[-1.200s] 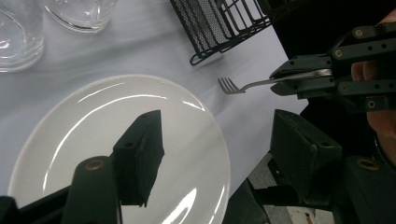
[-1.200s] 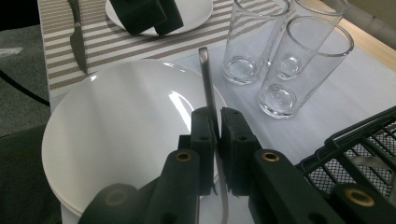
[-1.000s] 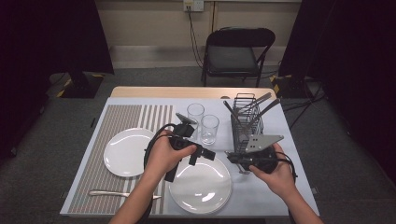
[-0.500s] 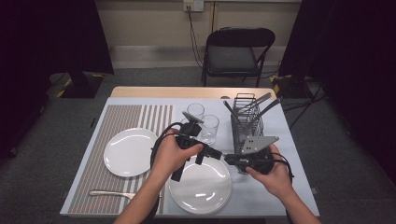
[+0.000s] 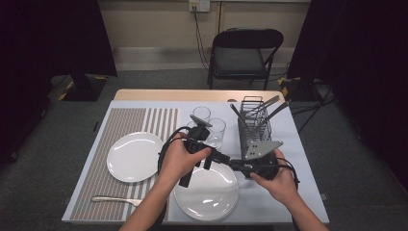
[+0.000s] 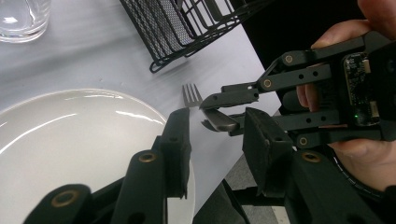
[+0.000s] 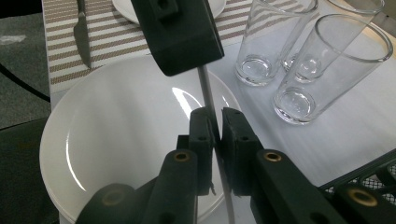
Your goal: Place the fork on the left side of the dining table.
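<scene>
Room: I work above the near plate, rack just right.
Right claw: clamps fork.
Left claw: half-wide, closing around fork handle, pads apart.

Blk tools — brass pivot screws

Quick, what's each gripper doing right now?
Left gripper: fingers open, just been closing around the fork, not pressing yet.
Right gripper: shut on the fork.
</scene>
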A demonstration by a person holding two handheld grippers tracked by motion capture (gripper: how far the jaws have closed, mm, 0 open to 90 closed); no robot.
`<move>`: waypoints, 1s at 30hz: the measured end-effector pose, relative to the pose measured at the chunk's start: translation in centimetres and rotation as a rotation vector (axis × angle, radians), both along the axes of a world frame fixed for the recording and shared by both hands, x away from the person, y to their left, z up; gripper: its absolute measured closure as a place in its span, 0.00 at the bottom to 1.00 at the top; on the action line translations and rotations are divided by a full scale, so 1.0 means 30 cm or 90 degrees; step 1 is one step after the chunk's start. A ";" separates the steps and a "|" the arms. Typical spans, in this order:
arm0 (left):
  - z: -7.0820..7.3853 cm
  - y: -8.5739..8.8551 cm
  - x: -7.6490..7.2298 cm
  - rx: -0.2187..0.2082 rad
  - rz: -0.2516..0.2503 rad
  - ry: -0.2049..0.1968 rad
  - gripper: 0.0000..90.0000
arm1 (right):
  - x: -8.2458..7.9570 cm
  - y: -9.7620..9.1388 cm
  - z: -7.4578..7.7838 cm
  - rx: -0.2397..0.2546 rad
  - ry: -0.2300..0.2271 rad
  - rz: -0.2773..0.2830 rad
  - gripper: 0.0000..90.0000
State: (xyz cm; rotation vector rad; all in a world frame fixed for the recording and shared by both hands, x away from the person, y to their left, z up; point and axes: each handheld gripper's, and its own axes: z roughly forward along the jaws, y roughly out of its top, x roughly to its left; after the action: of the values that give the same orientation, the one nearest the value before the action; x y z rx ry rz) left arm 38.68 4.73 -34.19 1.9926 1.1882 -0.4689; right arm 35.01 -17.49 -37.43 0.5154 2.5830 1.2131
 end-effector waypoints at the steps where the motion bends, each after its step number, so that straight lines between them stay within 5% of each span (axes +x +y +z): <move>1: -0.002 -0.004 -0.002 -0.003 0.004 0.009 0.72 | 0.000 0.000 0.000 0.001 0.000 0.000 0.93; 9: -0.003 -0.020 0.000 0.000 -0.007 0.008 0.85 | -0.002 0.003 -0.006 0.006 0.003 -0.002 0.91; 30: 0.003 -0.021 0.002 0.014 -0.015 -0.004 0.86 | 0.009 -0.016 -0.023 0.016 0.028 0.006 0.83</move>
State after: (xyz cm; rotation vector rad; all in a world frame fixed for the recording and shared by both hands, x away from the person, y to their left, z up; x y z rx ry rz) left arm 38.74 4.09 -34.11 2.0273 1.1712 -0.4638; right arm 35.27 -17.97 -38.12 0.5414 2.6116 1.2524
